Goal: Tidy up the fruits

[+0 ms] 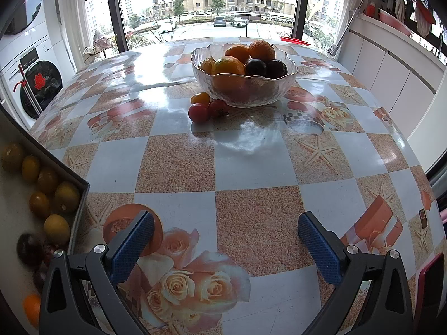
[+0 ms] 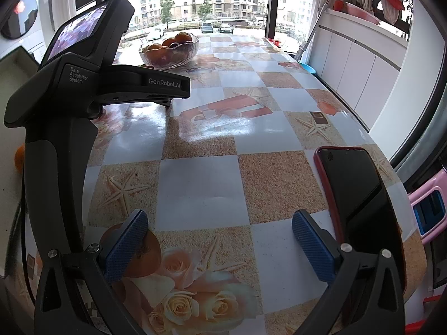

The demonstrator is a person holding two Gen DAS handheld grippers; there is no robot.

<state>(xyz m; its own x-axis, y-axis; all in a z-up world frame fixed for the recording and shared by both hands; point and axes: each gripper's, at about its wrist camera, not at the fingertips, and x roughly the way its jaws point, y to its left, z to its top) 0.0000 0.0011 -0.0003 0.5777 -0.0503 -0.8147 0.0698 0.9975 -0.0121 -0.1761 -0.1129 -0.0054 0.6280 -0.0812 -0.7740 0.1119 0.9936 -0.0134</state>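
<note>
A glass bowl (image 1: 243, 95) holding oranges (image 1: 227, 68) and dark plums (image 1: 255, 67) stands at the far middle of the table; it shows small in the right wrist view as the bowl (image 2: 170, 53). Three cherry tomatoes (image 1: 199, 112) lie on the cloth just in front of the bowl's left side. At the left edge a tray (image 1: 79, 209) holds yellow, dark and orange fruits (image 1: 65, 196). My left gripper (image 1: 226, 237) hangs open over the near table, nothing between its blue pads. My right gripper (image 2: 219, 237) is open too, empty, beside the left device body (image 2: 56, 139).
A red-cased phone (image 2: 354, 195) lies on the table's near right, close to my right finger. White cabinets (image 1: 391, 72) run along the right; a washing machine (image 1: 39, 83) stands at the left. A pink stool (image 2: 430, 206) sits beyond the table's right edge.
</note>
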